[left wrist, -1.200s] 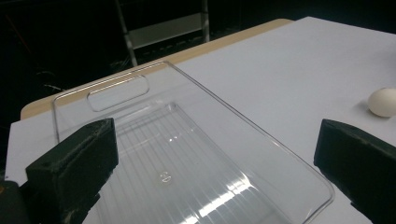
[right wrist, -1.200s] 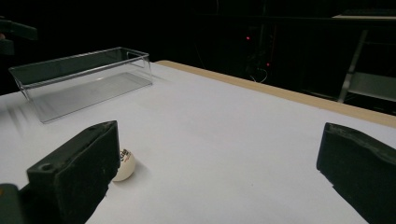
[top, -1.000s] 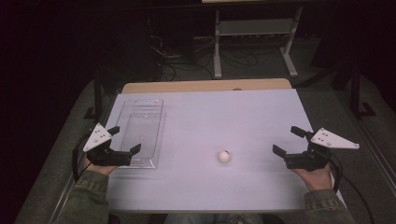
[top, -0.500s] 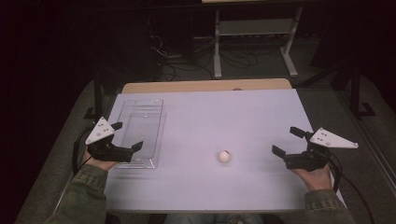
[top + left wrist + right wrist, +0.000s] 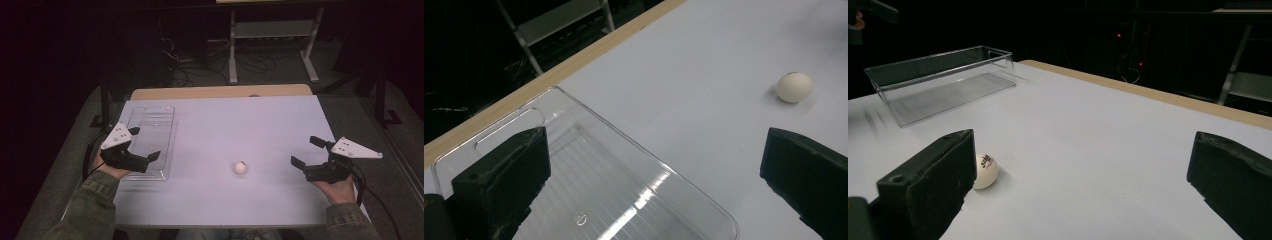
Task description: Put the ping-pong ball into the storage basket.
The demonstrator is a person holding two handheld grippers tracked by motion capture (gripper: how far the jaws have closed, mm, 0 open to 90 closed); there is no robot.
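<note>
Ball (image 5: 240,167) lies between both grippers, outside their open jaws.

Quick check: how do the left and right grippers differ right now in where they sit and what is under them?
The left gripper hangs over the near end of the clear plastic bin; the right gripper is over bare table. The left one is turned toward the table's middle, the right one points leftward toward the white ball. Shared: both are open, hold nothing and are apart from the ball.

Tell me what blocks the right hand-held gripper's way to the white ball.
Nothing visible. Bare table lies between the open right hand-held gripper and the white ball; the clear tray sits off by the left hand-held gripper.
</note>
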